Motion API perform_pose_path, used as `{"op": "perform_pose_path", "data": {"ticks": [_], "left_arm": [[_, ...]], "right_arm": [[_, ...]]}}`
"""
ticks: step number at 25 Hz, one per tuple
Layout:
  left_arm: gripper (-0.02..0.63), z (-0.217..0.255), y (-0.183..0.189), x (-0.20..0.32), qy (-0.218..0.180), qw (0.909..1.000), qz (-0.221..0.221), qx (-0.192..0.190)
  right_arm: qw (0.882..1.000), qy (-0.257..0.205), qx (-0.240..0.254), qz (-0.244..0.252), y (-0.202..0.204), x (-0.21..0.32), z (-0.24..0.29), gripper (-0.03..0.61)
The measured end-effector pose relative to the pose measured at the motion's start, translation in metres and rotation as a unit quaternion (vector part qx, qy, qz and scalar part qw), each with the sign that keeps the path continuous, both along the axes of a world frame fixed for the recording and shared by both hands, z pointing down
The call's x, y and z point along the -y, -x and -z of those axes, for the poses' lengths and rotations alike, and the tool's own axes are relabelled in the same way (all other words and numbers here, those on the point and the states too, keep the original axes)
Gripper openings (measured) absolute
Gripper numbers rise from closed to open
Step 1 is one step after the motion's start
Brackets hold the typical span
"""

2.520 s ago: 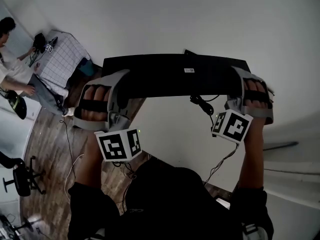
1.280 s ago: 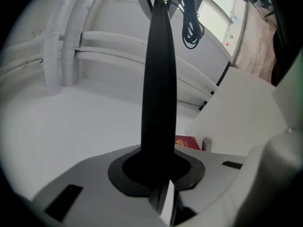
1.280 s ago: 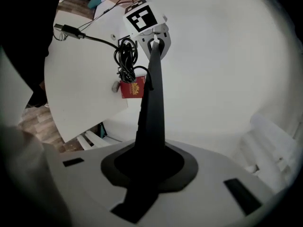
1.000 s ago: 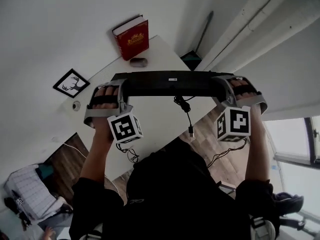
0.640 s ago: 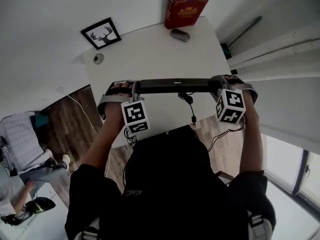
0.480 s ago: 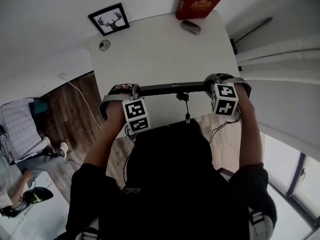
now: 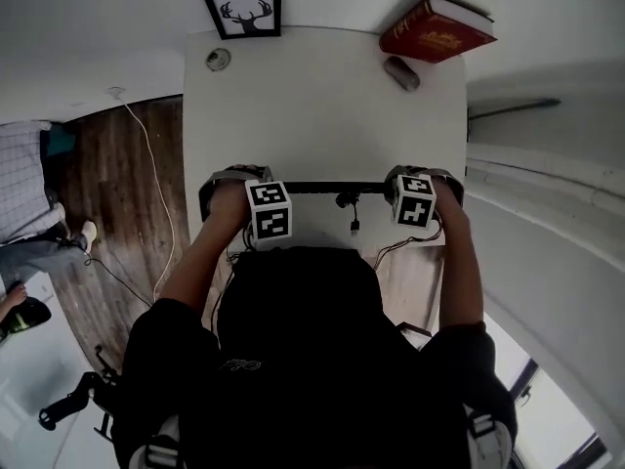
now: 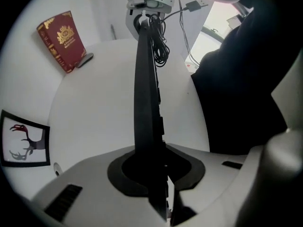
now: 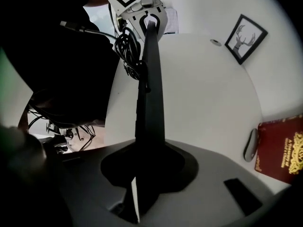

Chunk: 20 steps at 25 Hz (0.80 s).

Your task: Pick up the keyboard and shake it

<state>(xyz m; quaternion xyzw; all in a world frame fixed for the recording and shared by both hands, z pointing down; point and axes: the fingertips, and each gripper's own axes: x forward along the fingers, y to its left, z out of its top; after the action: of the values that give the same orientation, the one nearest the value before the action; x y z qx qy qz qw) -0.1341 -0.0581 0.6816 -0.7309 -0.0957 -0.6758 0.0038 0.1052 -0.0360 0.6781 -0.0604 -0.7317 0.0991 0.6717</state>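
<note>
Keyboard (image 8: 144,103) is held at both ends, and from my distant seat I read the grip first in the two gripper views. In the left gripper (image 8: 154,171) view the black board stands on its edge between the fingers (image 8: 94,178), which are pressed onto its end; the dark pads hug it on both sides. From there it runs straight away to the marker cube of the other gripper. The side with the keys faces the person's dark body.

In the right gripper (image 9: 147,167) view it is the same: the fingers (image 9: 222,174) pinch the other end, and the board goes away edge-on toward the left gripper's cube. A bundle of black cable (image 9: 127,48) hangs at the board's far part, on the person's side.

In the head view the keyboard is a thin black bar stretched between the two grippers, over the near edge of the white surface (image 7: 322,106). I cannot tell if it touches the surface. Its cable dangles below the middle.

Farther on the surface, well apart from the keyboard, a small grey oval object (image 7: 400,72) lies just beside a red book (image 7: 437,29). At the far left stand a framed deer picture (image 7: 243,12) and a small round thing (image 7: 218,60). Wooden floor (image 7: 107,184) shows on the left of the surface.
</note>
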Motion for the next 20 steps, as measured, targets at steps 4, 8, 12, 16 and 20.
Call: {"op": "perform_pose_path", "data": {"ticks": [4, 8, 12, 16, 20], "left_arm": [[0.078, -0.003, -0.003, 0.011, 0.041, 0.9990, 0.006, 0.018], [0.083, -0.009, -0.002, 0.024, 0.079, 0.9962, 0.025, 0.027], [0.112, -0.011, -0.003, 0.028, 0.087, 0.9957, 0.007, 0.031], [0.249, -0.011, -0.006, 0.046, 0.028, 0.9991, 0.012, 0.032], [0.318, 0.004, -0.015, 0.056, -0.097, 0.9927, -0.042, 0.057]], "right_arm": [[1.000, 0.024, 0.002, 0.014, -0.003, 0.013, -0.014, 0.087], [0.999, 0.040, 0.014, 0.027, -0.001, 0.031, -0.019, 0.087], [0.997, 0.060, 0.032, 0.034, 0.002, 0.032, -0.023, 0.101], [0.995, 0.075, 0.042, 0.045, 0.000, 0.032, -0.022, 0.104], [0.994, 0.079, 0.053, 0.047, 0.000, 0.033, -0.021, 0.107]]}}
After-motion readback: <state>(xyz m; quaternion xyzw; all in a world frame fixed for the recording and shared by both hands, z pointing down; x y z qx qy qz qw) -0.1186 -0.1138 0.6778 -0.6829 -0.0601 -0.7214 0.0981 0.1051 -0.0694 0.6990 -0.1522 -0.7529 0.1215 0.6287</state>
